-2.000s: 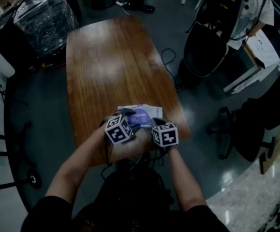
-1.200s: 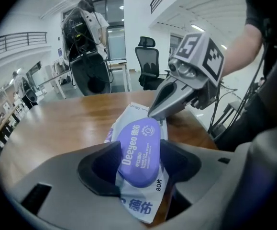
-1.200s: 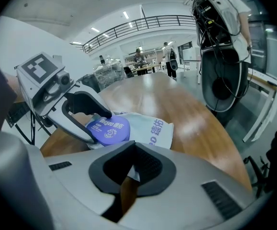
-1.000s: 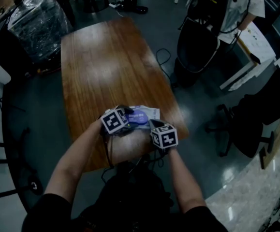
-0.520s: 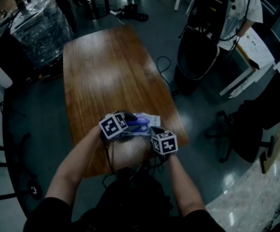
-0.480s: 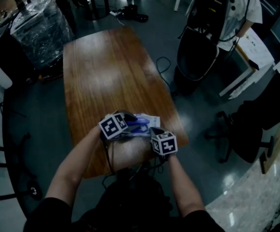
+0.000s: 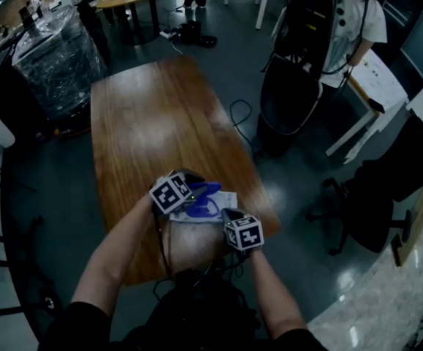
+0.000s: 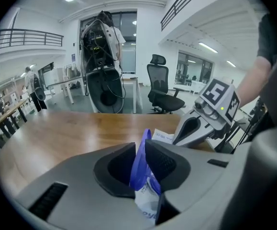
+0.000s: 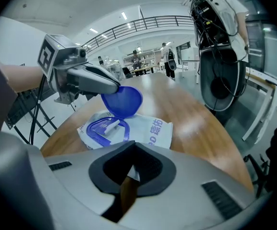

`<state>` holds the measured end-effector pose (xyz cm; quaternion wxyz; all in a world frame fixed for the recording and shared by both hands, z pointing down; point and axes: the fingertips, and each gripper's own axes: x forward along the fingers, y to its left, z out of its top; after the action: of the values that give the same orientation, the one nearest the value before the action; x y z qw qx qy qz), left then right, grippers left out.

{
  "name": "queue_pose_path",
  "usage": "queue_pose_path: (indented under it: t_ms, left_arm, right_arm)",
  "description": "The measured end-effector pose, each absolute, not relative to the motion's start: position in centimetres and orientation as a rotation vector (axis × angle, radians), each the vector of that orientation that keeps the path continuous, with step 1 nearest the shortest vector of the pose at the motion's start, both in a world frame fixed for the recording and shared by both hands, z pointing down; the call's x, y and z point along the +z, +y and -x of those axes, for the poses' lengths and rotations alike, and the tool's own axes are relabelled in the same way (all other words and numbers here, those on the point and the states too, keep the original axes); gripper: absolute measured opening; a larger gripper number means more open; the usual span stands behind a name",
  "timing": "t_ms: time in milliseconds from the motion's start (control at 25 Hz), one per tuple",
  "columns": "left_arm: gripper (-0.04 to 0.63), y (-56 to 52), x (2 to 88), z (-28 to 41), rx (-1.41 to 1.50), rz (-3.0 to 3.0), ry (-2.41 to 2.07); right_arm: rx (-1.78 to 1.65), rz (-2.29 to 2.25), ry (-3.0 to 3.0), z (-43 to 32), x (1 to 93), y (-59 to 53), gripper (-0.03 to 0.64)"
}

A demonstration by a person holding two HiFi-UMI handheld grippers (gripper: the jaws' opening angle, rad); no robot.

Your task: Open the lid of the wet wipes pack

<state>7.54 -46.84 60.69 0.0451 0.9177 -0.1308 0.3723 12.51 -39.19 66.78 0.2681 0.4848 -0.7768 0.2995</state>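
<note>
The white wet wipes pack (image 7: pixel 224 199) lies near the front edge of the wooden table (image 7: pixel 153 123). Its blue lid (image 9: pixel 123 101) stands swung up off the blue rim of the opening (image 9: pixel 105 129), where a wipe shows. My left gripper (image 7: pixel 196 189) is shut on the lid (image 8: pixel 139 163); its jaws have just been closing, with the lid between them. My right gripper (image 9: pixel 131 172) is shut on the pack's near white corner, low at the table's front right (image 7: pixel 226 215). The pack (image 9: pixel 150 131) stays flat on the wood.
A person (image 7: pixel 357 20) stands beside a tall black device (image 7: pixel 295 79) past the table's far right corner. Cables (image 7: pixel 242 119) trail on the floor there. A wrapped pallet (image 7: pixel 50 46) stands at the far left, and a dark office chair (image 7: pixel 375 196) on the right.
The left gripper has closed on the blue lid and risen a little, and the lid has swung up from lying flat on the pack. The right gripper has stayed put.
</note>
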Motion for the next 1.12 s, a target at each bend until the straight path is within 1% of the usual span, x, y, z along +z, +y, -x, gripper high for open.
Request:
queue_pose_path:
  t_ms: [200, 560, 640, 720, 840, 1120]
  left_arm:
    - [0.075, -49.3, 61.9, -7.7, 1.145, -2.792, -0.481]
    - [0.112, -51.3, 62.5, -7.4, 1.120, -2.728, -0.619]
    - [0.112, -51.1, 62.1, -6.9, 1.097, -2.727, -0.631]
    - [0.127, -50.9, 61.4, -6.5, 1.076, -2.739, -0.649]
    - [0.129, -50.5, 60.0, -5.9, 1.051, -2.773, -0.695]
    - [0.127, -49.9, 56.3, -4.0, 0.919, -2.809, -0.840]
  right_arm:
    - [0.844, -1.298, -2.102, -12.4, 67.4, -39.0, 0.011]
    - [0.812, -1.292, -2.094, -12.6, 66.9, -39.2, 0.011]
    - [0.799, -1.298, -2.090, -12.3, 67.0, -39.2, 0.011]
    - [0.756, -1.318, -2.081, -12.3, 66.9, -39.2, 0.011]
    - [0.690, -1.373, -2.069, -12.8, 66.2, -39.2, 0.011]
    - [0.656, -1.458, -2.064, -12.7, 63.4, -37.8, 0.011]
